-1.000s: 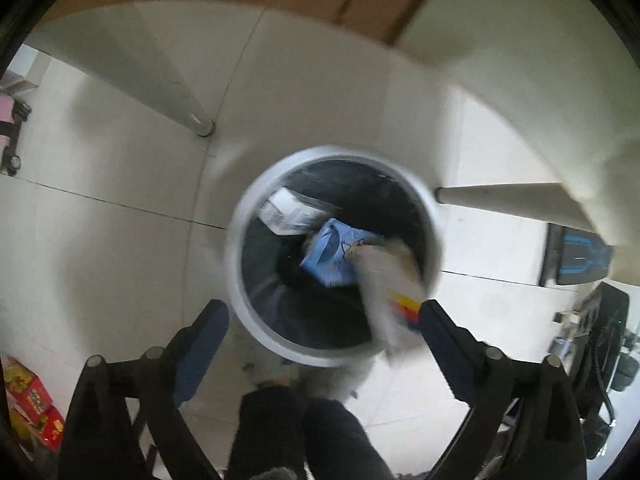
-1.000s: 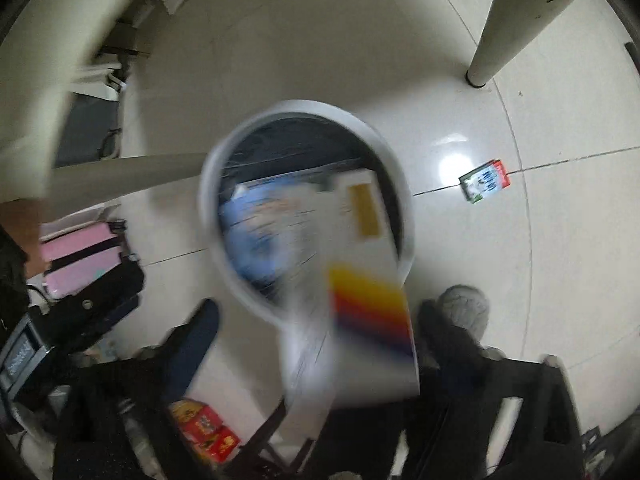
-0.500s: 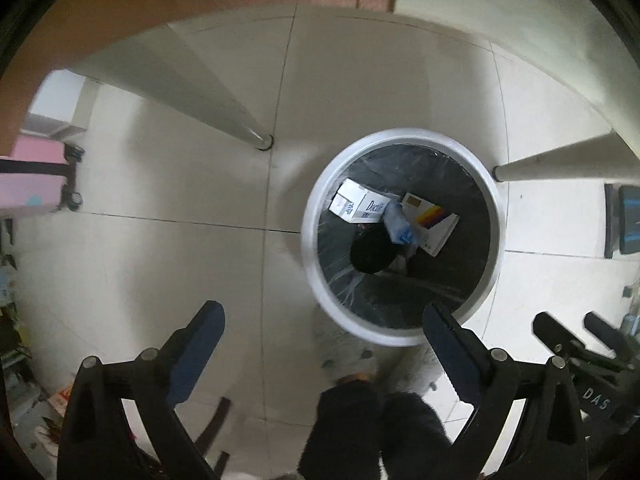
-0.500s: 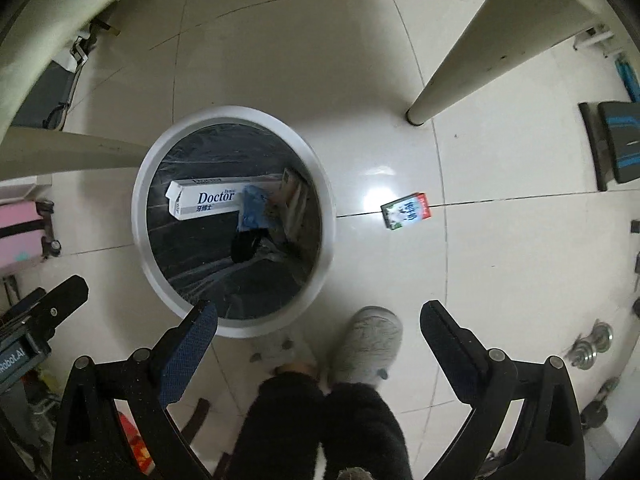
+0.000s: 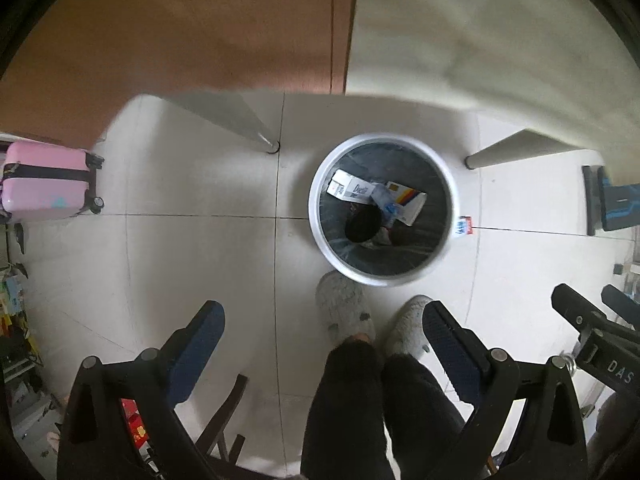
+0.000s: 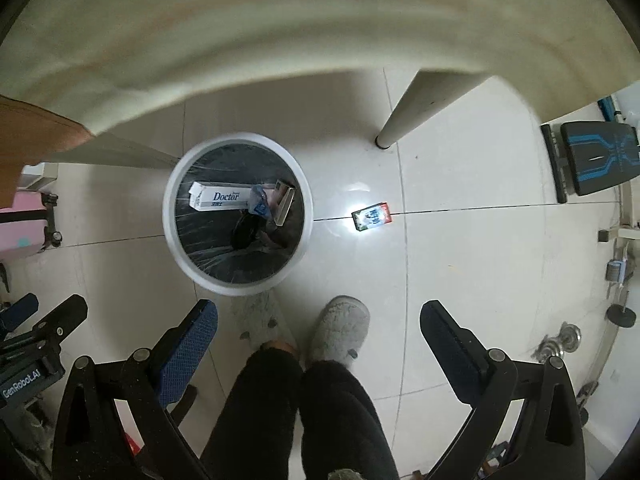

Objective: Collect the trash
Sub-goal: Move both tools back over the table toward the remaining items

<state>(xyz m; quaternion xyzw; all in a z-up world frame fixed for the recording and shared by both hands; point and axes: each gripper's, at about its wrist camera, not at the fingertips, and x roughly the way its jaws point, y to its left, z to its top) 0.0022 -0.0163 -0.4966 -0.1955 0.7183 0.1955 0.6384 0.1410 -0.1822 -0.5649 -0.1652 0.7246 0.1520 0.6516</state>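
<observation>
Left wrist view: left tool [image 5: 323,330] wide open, empty, held above the tiled floor [image 5: 192,264]. White trash bin [image 5: 382,278] far ahead, holding a Doctor box [image 5: 352,191] lying left-right and a rainbow-striped box [image 5: 406,202]. Right wrist view: right tool [image 6: 318,330] wide open, empty. Small carton [image 6: 371,217] lies flat on the floor just right of the bin, long axis left-right, well apart from both tools. Grey slippers [image 6: 340,328] near the bin.
</observation>
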